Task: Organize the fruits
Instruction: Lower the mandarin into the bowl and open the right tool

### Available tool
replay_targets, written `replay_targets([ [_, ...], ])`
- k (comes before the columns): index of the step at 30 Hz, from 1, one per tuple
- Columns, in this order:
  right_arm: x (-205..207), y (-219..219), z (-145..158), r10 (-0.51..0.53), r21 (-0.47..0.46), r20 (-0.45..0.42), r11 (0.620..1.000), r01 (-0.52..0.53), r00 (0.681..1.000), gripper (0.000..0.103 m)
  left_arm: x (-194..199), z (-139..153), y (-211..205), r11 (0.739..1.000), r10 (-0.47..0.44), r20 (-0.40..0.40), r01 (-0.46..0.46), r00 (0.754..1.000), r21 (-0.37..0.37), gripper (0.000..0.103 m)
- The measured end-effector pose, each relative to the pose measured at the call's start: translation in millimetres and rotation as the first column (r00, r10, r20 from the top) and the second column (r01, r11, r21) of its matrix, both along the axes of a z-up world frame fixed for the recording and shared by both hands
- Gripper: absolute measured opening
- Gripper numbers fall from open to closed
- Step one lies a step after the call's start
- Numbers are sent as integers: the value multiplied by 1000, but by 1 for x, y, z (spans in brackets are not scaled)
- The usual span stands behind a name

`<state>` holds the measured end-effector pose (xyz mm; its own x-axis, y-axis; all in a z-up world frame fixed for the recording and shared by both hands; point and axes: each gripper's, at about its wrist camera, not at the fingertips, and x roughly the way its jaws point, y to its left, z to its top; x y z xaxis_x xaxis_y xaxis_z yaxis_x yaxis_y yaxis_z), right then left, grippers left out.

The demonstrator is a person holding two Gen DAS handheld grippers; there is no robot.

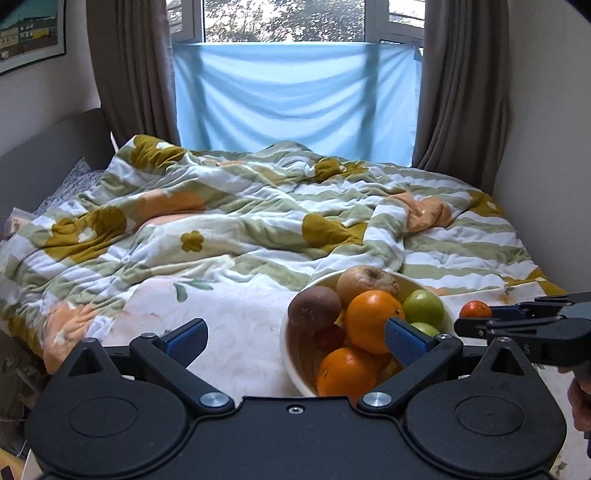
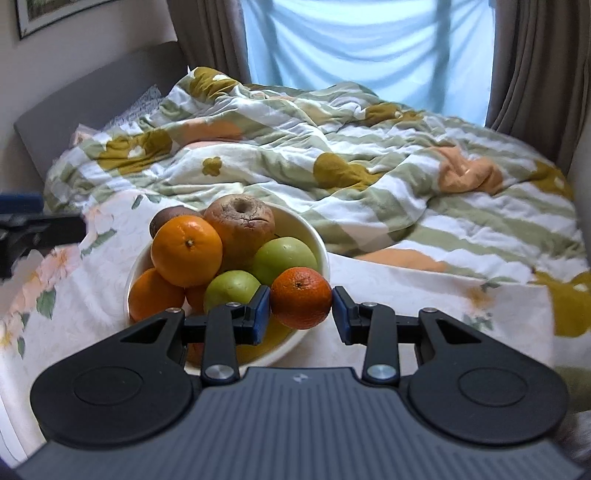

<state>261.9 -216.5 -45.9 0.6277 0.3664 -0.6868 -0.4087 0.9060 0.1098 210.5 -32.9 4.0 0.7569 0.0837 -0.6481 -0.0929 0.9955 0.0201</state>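
Bed (image 1: 258, 206) ahead, bowl (image 2: 317, 243) just ahead-left of my right gripper (image 2: 301, 306), heaped with fruit. Tangerine (image 2: 301, 297) sits between right jaws, left pad touching, right pad just off; not clamped. Round, no long axis. Left gripper (image 1: 295, 341) wide open, empty, farther off.

Soft daylight comes through the window (image 1: 284, 20) at the far end, filtered by a pale blue cloth (image 1: 295, 99) that glows evenly. The quilt (image 1: 240, 214) is well lit with gentle shadows in its folds, and the oranges in the bowl (image 2: 317, 240) carry small highlights. Both views bend strongly at the edges, curving the curtains (image 1: 465, 85) and walls. The left wrist view is sharp; the right wrist view is blurred at its left edge, where the left tongs (image 2: 40, 229) smear, and in the lower right corner.
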Motion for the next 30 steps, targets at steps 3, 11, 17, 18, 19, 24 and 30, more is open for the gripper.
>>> replay_targets([
  [3,8,1,-6,-6,13,-15,1000,6,1000,52,-3,-4,1,1000,5,-10,-5,1000,7,103],
  [11,20,3,-17,-2,31,-49,1000,4,999,53,-4,-9,8,1000,26,-36,-26,999,-12,103],
  [17,19,3,-15,-33,13,-44,999,34,998,72,-7,-8,8,1000,5,-41,-5,999,-16,103],
  [18,17,2,-14,-45,14,-37,999,46,998,86,-8,-7,8,1000,1,-40,-1,999,-19,103],
  [19,14,0,-12,-55,25,-27,998,56,998,98,-9,-6,8,1000,-4,-38,3,999,-22,103],
  [24,0,-4,2,-114,20,2,993,114,993,103,-17,3,12,999,-33,-25,33,999,-35,103],
  [30,-31,-6,29,-181,16,44,983,181,982,103,-35,21,19,997,-68,-4,68,998,-32,103],
])
